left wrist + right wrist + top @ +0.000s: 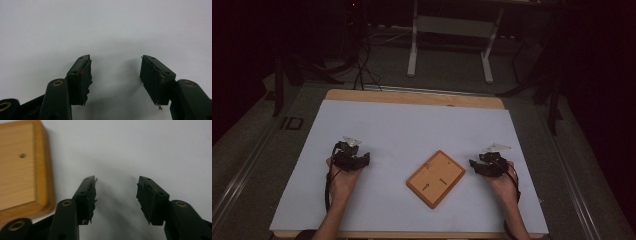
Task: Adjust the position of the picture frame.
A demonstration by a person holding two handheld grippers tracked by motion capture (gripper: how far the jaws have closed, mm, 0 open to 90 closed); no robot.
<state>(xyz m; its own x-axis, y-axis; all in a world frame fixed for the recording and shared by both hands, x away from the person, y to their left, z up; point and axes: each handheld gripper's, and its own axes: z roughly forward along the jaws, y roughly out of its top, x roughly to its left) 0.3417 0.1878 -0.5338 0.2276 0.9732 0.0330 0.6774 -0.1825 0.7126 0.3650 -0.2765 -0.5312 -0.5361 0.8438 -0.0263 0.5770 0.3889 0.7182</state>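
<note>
High view, flat rectangular wooden board (436,178), two slots, both claws (362,159) (473,164) open, empty.

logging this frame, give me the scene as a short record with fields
surface: white sheet over a wooden table
object: wooden board, flat on the sheet, turned at an angle, small holes and slots in its top
left gripper: open, nothing between the jaws, left of the board and apart from it
right gripper: open, nothing between the jaws, just right of the board, not touching it
nearest to board: right gripper
</note>
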